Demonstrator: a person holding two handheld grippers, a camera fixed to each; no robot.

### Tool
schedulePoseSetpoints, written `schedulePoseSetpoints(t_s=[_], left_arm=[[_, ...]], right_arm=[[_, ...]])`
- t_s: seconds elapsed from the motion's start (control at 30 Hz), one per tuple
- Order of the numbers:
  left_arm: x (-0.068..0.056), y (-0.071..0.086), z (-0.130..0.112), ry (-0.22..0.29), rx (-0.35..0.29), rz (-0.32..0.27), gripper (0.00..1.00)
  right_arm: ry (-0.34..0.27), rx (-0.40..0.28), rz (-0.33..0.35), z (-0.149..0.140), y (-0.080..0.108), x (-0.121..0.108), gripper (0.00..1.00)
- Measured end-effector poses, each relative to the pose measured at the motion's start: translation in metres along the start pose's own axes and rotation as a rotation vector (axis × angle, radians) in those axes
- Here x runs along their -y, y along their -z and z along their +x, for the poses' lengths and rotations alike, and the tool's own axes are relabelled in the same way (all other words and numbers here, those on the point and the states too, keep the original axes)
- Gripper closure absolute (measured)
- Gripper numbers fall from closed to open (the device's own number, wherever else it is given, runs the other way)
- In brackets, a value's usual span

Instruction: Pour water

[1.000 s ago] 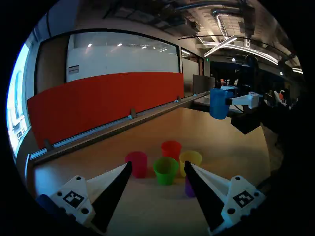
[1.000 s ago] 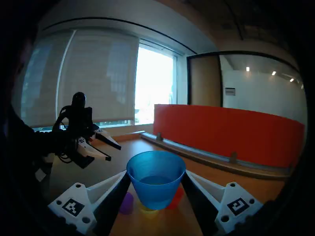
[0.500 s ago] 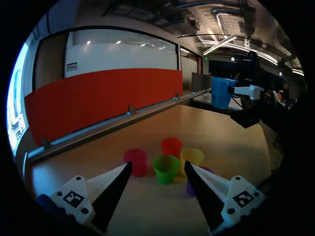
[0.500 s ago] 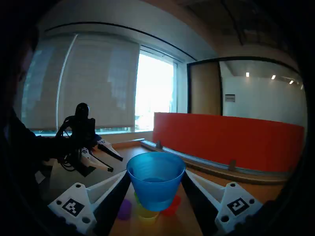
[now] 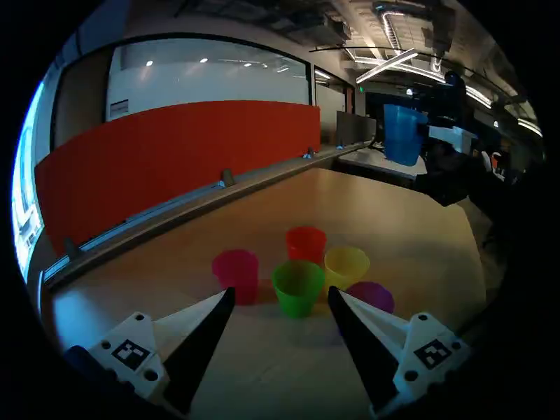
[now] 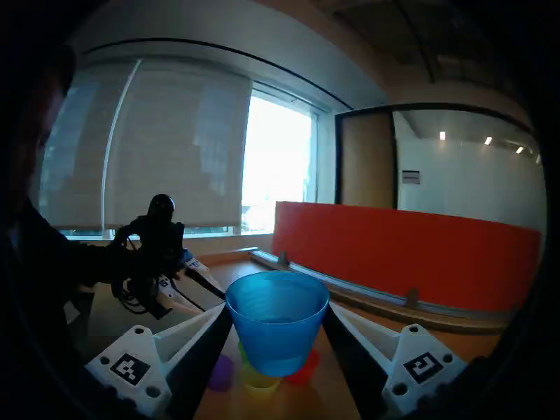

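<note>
Right gripper (image 6: 278, 309) holds blue cup (image 6: 278, 336) above table (image 5: 392, 217).

The left gripper (image 5: 280, 290) and right gripper (image 6: 278, 306) have white bodies with screw holes, black tapering fingers (image 5: 203, 336) and square black-and-white markers (image 5: 133, 353). At 9 o'clock in the right gripper view are a dark sleeve (image 6: 70, 259) and black cables (image 6: 126, 295).

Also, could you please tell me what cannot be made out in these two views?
- Right gripper view: the blue cup covers most of the small cups below, so its target is unclear.
- Left gripper view: a finger of the left gripper cuts off the purple cup; any water in the green cup is too dim to tell.
</note>
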State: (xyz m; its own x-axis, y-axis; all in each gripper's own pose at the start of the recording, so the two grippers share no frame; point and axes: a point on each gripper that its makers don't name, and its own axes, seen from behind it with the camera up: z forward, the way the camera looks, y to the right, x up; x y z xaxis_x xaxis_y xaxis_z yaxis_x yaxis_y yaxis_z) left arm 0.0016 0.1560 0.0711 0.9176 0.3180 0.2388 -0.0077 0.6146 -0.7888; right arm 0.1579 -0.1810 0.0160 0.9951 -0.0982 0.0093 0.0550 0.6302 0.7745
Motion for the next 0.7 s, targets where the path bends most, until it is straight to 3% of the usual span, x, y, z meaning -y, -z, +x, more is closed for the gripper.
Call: schedulePoseSetpoints(t_s=[0.27,0.7], left_arm=[[0.002,-0.019,-0.015,-0.016,0.062,-0.022,0.02],[-0.006,-0.052,-0.032,-0.035,0.139,-0.066,0.02]], right_arm=[[0.004,0.006,0.007,-0.004,-0.002,0.002,0.10],[0.004,0.015,-0.001,-0.011,0.002,-0.003,0.10]])
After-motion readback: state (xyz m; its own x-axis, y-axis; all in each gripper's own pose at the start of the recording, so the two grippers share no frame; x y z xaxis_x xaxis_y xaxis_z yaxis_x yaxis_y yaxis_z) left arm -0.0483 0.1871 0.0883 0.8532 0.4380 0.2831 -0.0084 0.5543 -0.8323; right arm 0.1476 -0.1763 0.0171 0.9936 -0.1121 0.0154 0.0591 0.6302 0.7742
